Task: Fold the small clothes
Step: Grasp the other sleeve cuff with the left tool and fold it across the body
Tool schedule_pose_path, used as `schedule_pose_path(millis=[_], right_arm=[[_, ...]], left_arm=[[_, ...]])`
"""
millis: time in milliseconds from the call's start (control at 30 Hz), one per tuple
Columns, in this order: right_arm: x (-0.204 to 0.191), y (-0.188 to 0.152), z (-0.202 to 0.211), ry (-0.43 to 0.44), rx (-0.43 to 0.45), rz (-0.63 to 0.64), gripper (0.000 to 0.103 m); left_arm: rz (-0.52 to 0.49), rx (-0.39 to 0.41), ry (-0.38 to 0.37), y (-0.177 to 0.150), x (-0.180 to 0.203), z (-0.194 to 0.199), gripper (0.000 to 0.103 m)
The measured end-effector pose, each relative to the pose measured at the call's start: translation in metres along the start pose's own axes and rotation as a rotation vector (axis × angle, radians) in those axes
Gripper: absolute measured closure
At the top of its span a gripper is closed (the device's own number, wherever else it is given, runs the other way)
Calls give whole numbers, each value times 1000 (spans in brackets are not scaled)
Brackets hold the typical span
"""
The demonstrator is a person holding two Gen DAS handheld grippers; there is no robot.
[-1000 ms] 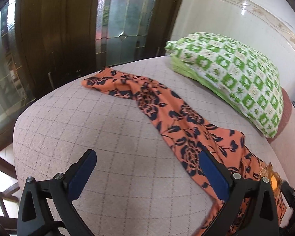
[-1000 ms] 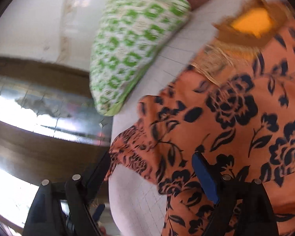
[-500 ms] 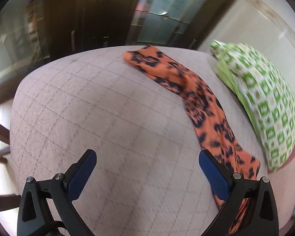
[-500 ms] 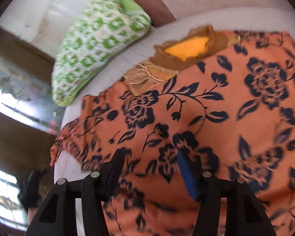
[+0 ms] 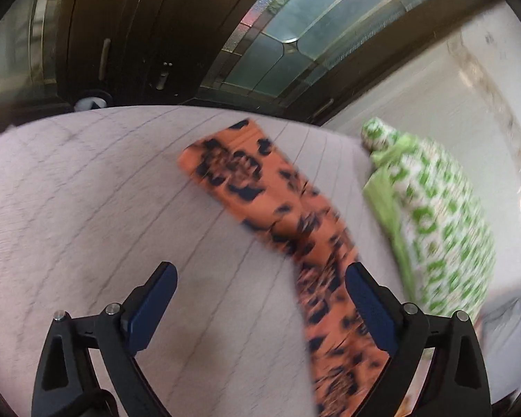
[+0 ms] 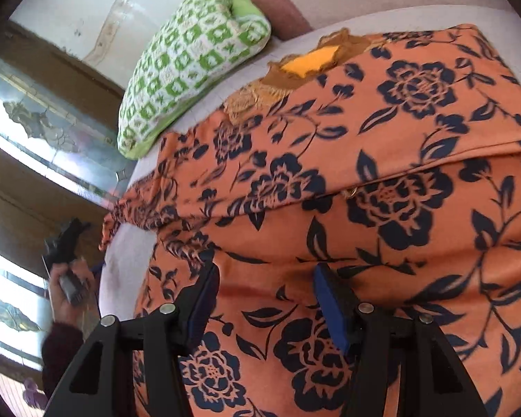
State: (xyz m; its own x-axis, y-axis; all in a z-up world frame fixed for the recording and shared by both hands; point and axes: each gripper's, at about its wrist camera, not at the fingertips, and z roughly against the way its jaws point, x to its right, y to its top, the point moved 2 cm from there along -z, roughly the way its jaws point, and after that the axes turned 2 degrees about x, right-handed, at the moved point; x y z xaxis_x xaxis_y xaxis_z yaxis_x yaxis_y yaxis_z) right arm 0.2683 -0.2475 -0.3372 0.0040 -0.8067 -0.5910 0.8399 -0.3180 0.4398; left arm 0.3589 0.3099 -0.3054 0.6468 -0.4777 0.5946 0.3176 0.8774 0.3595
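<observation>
An orange garment with dark blue flowers (image 6: 382,173) lies spread on the pale quilted bed (image 5: 87,191), its yellow-lined neckline (image 6: 311,60) at the far side. My right gripper (image 6: 266,269) hovers low over the garment's middle, jaws about half apart, pads not pressing the cloth. In the left wrist view a long sleeve of the garment (image 5: 278,208) runs from the bed's far edge down past the right finger. My left gripper (image 5: 260,271) is wide and its jaws are closing; only the sleeve's edge lies between them, unpinched. This view is motion-blurred.
A green and white patterned pillow (image 5: 441,229) lies to the right of the sleeve, against the white wall, also the pillow (image 6: 191,59) beyond the neckline. A dark wooden door with glass panes (image 5: 295,34) stands past the bed's edge. A hand (image 6: 69,295) shows at the left.
The left gripper swung rightward and lower toward the sleeve, which now reaches its right finger. The right gripper narrowed its jaws and shifted over the garment's middle.
</observation>
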Motion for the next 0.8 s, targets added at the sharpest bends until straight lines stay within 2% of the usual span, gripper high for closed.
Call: schedule_pose_path(millis=[133,300,367,400,433,500,567,633,700,800], right_arm=[[0,1,-5,14,-4,30,41],[4,2,-6,49,-17,29,41],[4,1,-6,53,-17,37,41],[4,2,-6,54,-20,43,41],[3,2,-6,54,-23,46,41],[4,2,-5,60,-29,46,41],[5,1,-5,70,-31,36,40],[6,1,-5,79,-34,28,40],[7,0,-4,83,-36,31,40],[5,1,-4,77,-41,35,41]], left_arm=[[48,-58,-27,9,4,-26,6],[74,-63,-51,13,12,-35,6],[92,-68,-51,12,14,-38,13],[93,-71,-54,12,15,-39,25],[90,-83,-61,11,17,-43,42],[81,-116,-66,9,20,-57,63],[67,-89,-52,9,21,-60,67],[60,-59,-46,12,23,-62,81],[37,-31,-42,12,29,-60,87],[-74,28,-27,8,51,-46,91]])
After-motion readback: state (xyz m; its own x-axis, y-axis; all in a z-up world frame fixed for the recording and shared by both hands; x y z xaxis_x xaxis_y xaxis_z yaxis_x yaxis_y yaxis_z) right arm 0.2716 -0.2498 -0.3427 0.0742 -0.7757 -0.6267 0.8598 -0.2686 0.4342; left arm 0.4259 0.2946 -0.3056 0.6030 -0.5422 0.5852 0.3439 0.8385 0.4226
